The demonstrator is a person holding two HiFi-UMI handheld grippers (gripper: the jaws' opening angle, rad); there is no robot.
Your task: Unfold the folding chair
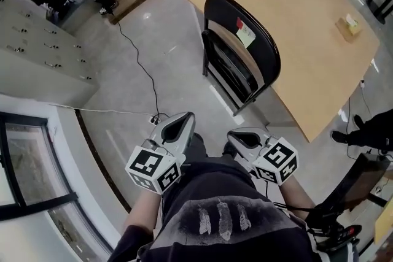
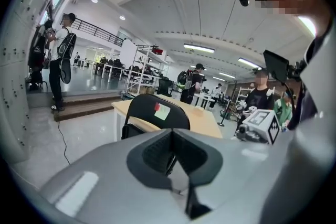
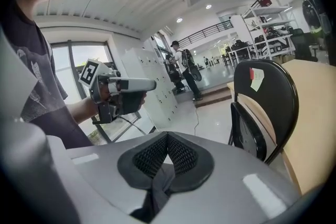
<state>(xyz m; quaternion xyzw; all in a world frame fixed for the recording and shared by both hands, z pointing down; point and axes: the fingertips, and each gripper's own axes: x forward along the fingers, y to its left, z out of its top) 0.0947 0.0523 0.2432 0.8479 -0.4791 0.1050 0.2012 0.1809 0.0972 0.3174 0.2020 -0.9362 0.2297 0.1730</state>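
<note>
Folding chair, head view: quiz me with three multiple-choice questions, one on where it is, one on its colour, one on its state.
1. Where is the folding chair?
A. On the floor at the edge of the table.
B. On top of the table.
C. Lying by the lockers.

2. What colour is it?
A. Red.
B. White.
C. Black.

3. What state is it in?
A. Opened out, ready to sit on.
B. Folded, with the seat up against the back.
C. Tipped over flat on the floor.

Answers:
1 A: its legs stand on the floor right by the table's edge.
2 C: the frame and back are black, with only a small sticker on the back.
3 B: it stands upright with the seat tucked up into the frame.
</note>
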